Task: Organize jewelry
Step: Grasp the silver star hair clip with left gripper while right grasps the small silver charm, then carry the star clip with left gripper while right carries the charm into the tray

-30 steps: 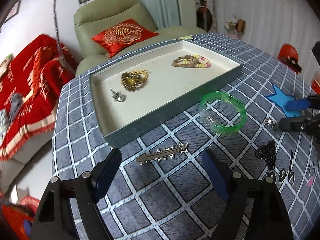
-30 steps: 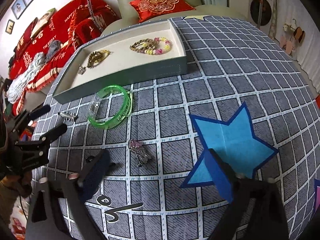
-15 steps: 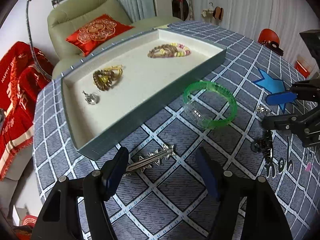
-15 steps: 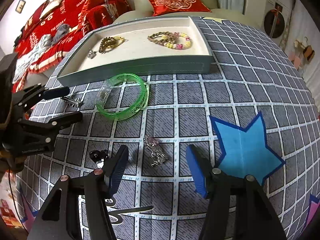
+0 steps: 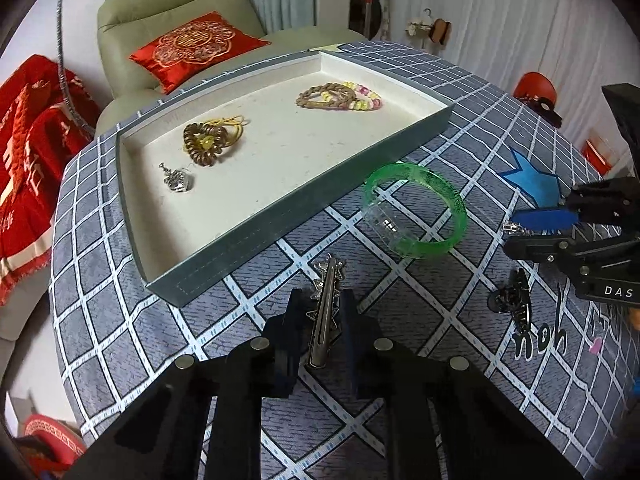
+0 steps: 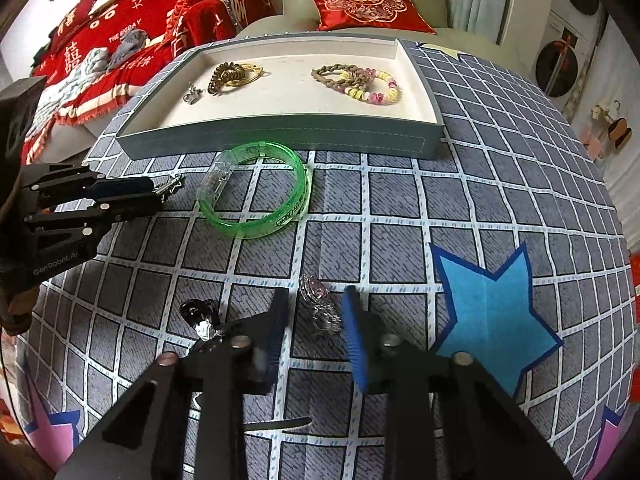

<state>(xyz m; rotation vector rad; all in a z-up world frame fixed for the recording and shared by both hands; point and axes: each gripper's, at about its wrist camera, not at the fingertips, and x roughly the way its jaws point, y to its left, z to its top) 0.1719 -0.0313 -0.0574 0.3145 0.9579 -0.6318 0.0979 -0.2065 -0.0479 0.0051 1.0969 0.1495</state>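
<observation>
Left of the green bangle (image 5: 416, 210), close by the tray (image 5: 248, 236) wall, the left gripper (image 5: 320, 312) is closing around the silver hair clip (image 5: 326, 308), whose long axis runs between the fingers toward the tray. Right of the bangle, on open cloth before the blue star (image 6: 488, 320), the right gripper (image 6: 316, 316) is closing around a pink-stoned trinket (image 6: 318, 306). Only the right wrist view shows that trinket clearly.

The bench (image 6: 500, 152) carries a grey checked cloth with white grid lines. A blue star patch (image 6: 492, 320) lies on the cloth. Behind the bench stands a pale green armchair (image 5: 168, 12) bearing a red embroidered cushion (image 5: 196, 48). A red blanket (image 6: 120, 40) covers a sofa beside it.
</observation>
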